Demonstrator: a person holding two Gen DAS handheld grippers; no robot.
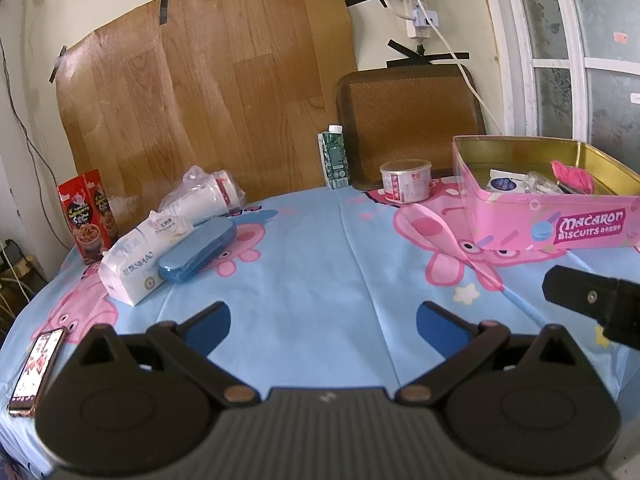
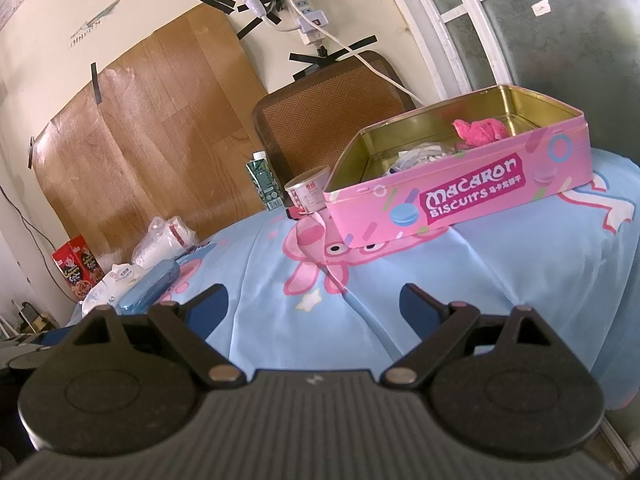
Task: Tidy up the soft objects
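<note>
A pink biscuit tin (image 1: 560,220) (image 2: 472,196) stands open at the right of the table, holding a pink fluffy cloth (image 2: 480,130) (image 1: 570,174) and some clear-wrapped white packets (image 1: 520,184). At the left lie a white tissue pack (image 1: 132,268) (image 2: 100,296), a plastic bag of white soft items (image 1: 200,196) (image 2: 160,240) and a blue case (image 1: 196,256) (image 2: 150,288). My left gripper (image 1: 324,320) is open and empty over the middle of the cloth. My right gripper (image 2: 314,300) is open and empty in front of the tin; part of it shows in the left wrist view (image 1: 592,300).
The table has a blue cartoon-pig cloth (image 1: 320,248). A red snack box (image 1: 90,216), a green carton (image 1: 334,156) and a small tub (image 1: 406,180) stand along the back. A phone (image 1: 36,368) lies at the front left edge. A brown chair back (image 1: 408,120) is behind the table.
</note>
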